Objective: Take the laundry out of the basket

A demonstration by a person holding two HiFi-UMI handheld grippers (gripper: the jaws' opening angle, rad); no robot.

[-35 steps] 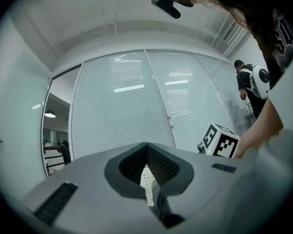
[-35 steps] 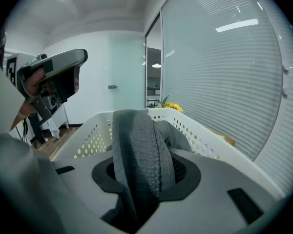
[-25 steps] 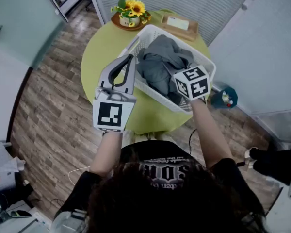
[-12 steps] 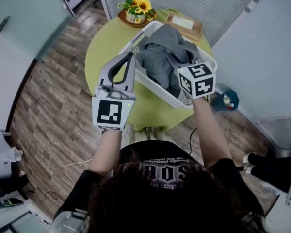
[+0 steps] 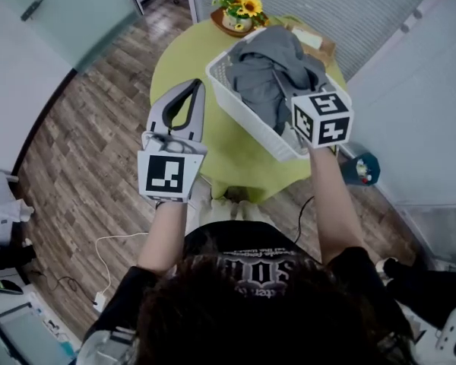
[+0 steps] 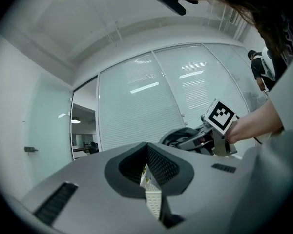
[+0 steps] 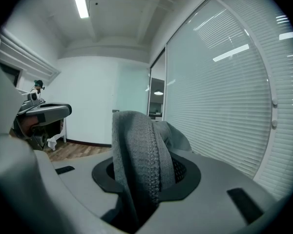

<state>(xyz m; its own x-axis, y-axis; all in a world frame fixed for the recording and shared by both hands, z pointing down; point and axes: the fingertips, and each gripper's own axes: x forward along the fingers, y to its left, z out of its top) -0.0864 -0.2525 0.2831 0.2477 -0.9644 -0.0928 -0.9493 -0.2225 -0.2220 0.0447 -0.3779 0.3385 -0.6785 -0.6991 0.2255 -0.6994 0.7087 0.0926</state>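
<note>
Right now your R gripper (image 7: 145, 172) is clamped on a thick fold of the laundry (image 5: 270, 71). In the R gripper view the grey knit fills the gap btwn the jaws, pressed from both sides, and rises past the tips. In the head view that gripper sits at the near-right corner of the basket (image 5: 242, 106). Its marker cube (image 5: 323, 119) is over the rim, so the jaws are hidden there. Most of the laundry is heaped inside the basket, bunched well above the rim toward the far side. It reads as one grey mass; can't tell how many pieces. The basket is white w/ a lattice wall and stands on the right part of the round green table (image 5: 232, 158), skewed so one corner points far-left.

Your L gripper (image 5: 193, 88) is over the table's left part, just left of the basket and apart from it, pointing far. Its tips are together w/ nothing gripped. The L gripper view shows only a slim dark slot btwn the jaws w/ a sliver of white lattice in it; can't tell what that is.

At the table's far edge there's a pot of sunflowers (image 5: 239, 7) on a wooden dish. Right of it is a wooden tray (image 5: 313, 40) w/ a pale card on it. Both are just beyond the basket. On the wood floor (image 5: 83, 150) a teal object (image 5: 362, 168) lies right of the table.
</note>
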